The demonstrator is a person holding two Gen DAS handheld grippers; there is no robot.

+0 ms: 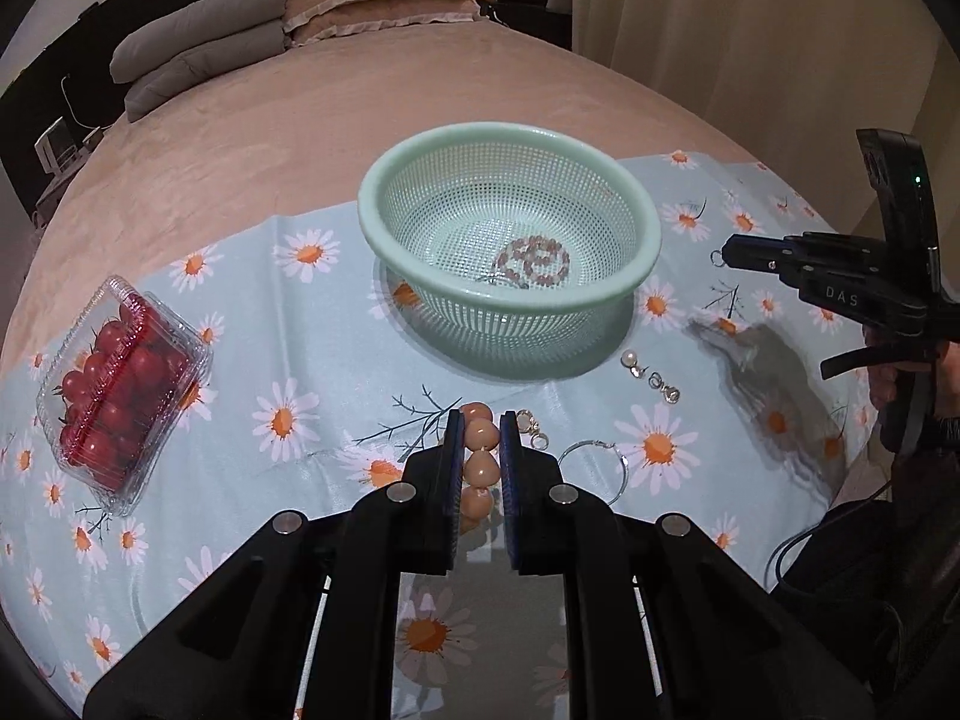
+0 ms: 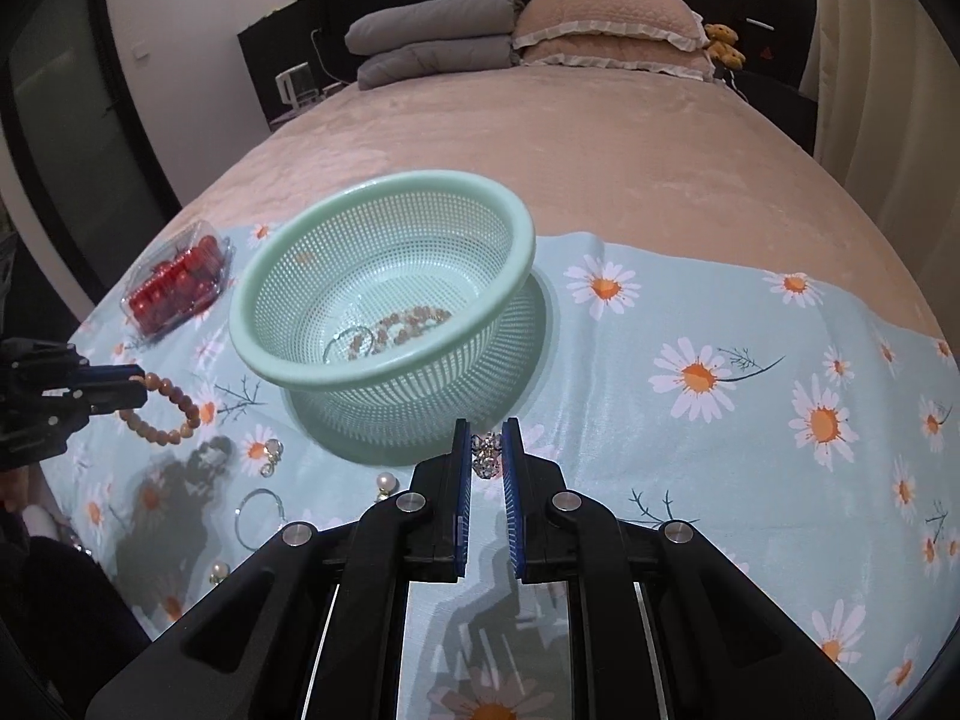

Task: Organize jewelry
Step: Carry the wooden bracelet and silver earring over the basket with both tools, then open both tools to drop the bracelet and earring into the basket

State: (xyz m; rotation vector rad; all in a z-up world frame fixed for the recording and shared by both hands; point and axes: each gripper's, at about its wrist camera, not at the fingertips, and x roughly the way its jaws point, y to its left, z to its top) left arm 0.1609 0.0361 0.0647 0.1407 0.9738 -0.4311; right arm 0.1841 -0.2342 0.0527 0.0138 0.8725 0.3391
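A mint green mesh basket [image 1: 636, 198] stands on the daisy cloth and holds a pink bead bracelet [image 1: 534, 261]; it also shows in the right wrist view [image 2: 516, 222]. My left gripper [image 1: 482, 420] is shut on a tan bead bracelet [image 1: 480, 435], which also shows in the right wrist view [image 2: 174, 408]. My right gripper [image 2: 486, 429] is shut on a sparkly earring [image 2: 487, 456], held above the cloth right of the basket. Pearl and silver earrings [image 1: 651, 375] and a silver hoop [image 1: 594, 468] lie on the cloth in front of the basket.
A clear box of cherry tomatoes [image 1: 114, 384] lies at the left of the cloth. The cloth [image 2: 720, 450] covers the near end of a pink bed. Pillows [image 2: 606, 30] and folded grey blankets [image 2: 432, 36] sit at the far end. A curtain hangs at the right.
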